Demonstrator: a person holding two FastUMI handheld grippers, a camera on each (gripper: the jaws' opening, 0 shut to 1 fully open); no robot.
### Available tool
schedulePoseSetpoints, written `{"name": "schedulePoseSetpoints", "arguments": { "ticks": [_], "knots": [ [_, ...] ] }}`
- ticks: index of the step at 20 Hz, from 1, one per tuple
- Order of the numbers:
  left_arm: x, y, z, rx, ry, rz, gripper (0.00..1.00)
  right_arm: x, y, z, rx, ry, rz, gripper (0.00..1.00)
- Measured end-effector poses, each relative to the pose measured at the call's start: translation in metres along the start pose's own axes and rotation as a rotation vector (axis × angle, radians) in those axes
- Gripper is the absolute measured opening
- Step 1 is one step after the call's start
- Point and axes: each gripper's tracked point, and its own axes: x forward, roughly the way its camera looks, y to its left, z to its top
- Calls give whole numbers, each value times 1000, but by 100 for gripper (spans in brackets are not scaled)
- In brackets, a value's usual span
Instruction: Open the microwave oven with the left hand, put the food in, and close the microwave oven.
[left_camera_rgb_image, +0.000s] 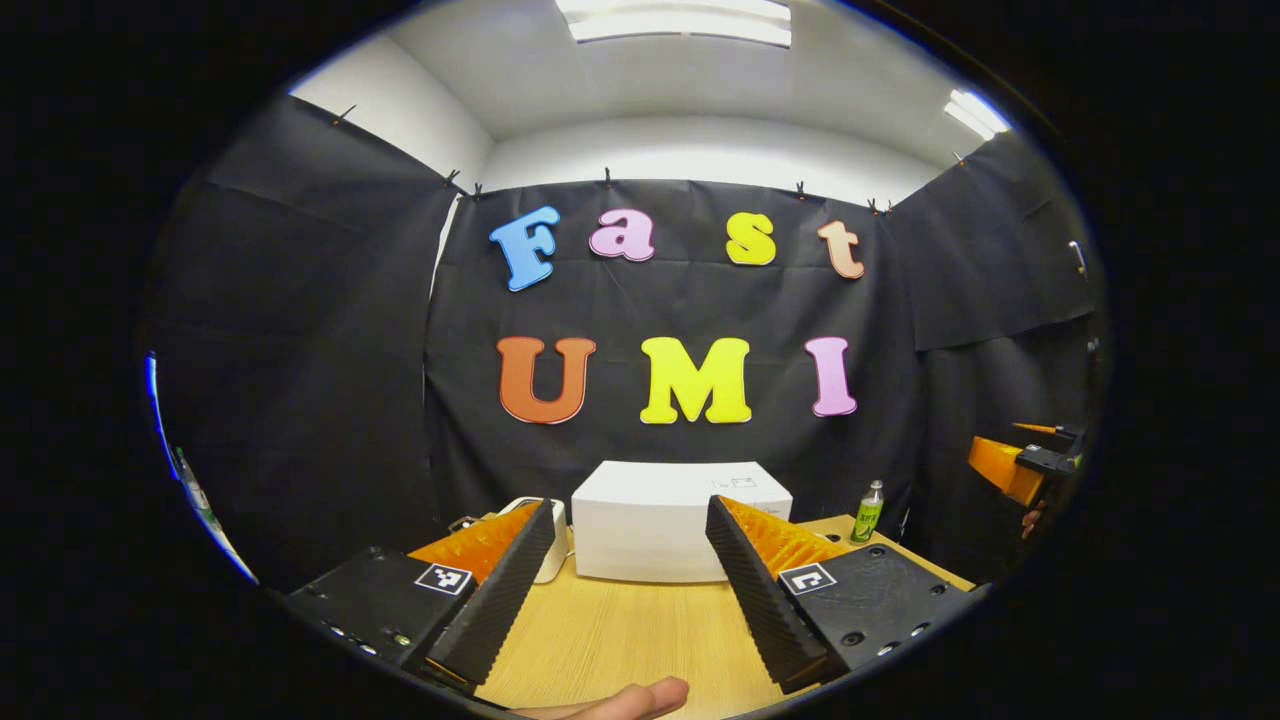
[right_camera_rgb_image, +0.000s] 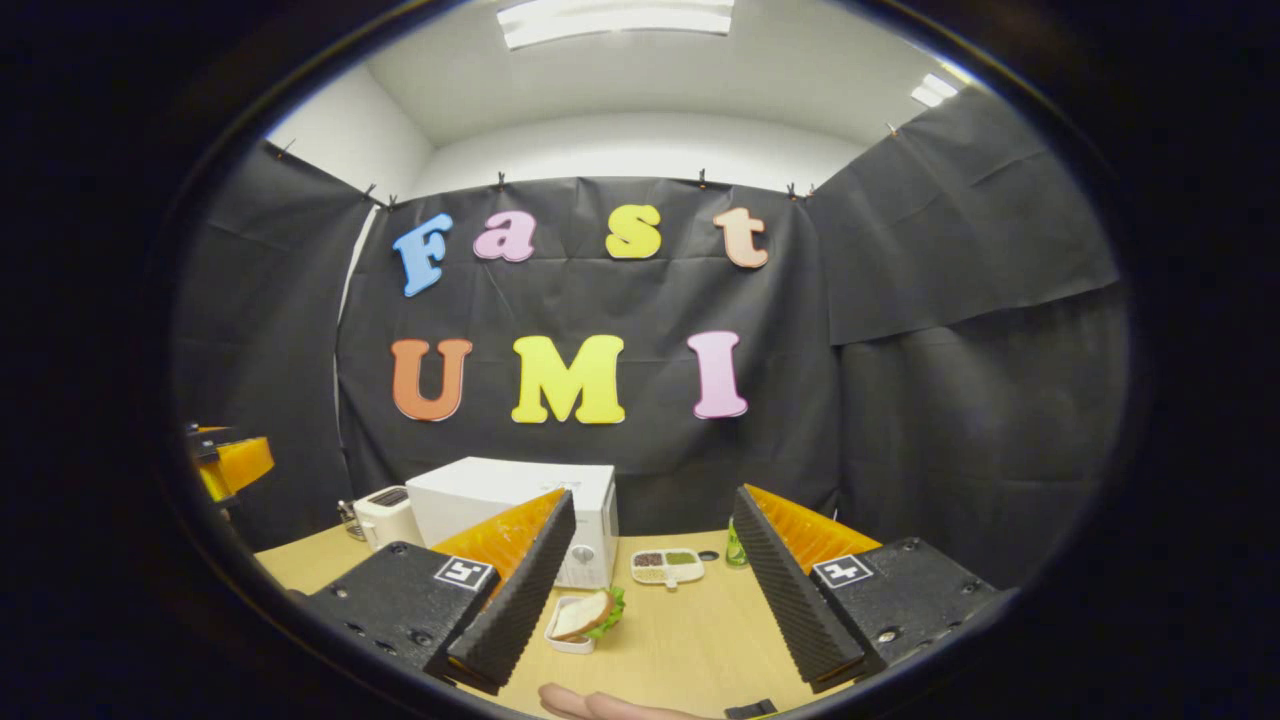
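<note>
Nothing of the task looks done so far, as I judge it. The microwave oven stands on the table near the back wall, and in the right gripper view its door looks closed, flat against the front; in the left gripper view it appears as a white box seen from another side, so the door cannot be checked there. The food, a sandwich in a small white tray, lies on the table in front of the microwave oven, a little apart from it. The left tool has its fingers wide apart and holds nothing; it is above the table and well apart from the oven. The right tool is also spread wide and empty, with the sandwich low between its fingers but farther off, not touched. Beside the oven stand a white toaster, a small divided dish and a green bottle. All steps are left: opening the door with the left tool, bringing the sandwich inside, and closing the door.
</note>
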Motion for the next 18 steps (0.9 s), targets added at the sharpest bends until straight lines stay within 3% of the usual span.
{"name": "schedulePoseSetpoints", "arguments": {
  "ticks": [2, 6, 9, 10, 11, 18],
  "knots": [
    [21, -15, -5, -32, -23, -45, 95, 1, -5, -6, 10, 0, 1, 92],
    [81, -20, -57, -40, 63, -21, 95, 12, -25, -12, 16, -23, -15, 92],
    [134, -45, -105, -33, 149, -52, 95, 24, -41, -18, 32, -33, -39, 92],
    [152, -57, -122, -37, 177, -72, 95, 27, -45, -24, 33, -28, -42, 100],
    [168, -70, -135, -42, 195, -98, 95, 32, -50, -27, 31, -26, -43, 92],
    [250, -146, -221, -41, 251, -186, 96, 50, -83, -48, 29, -33, -76, 92]
  ]
}}
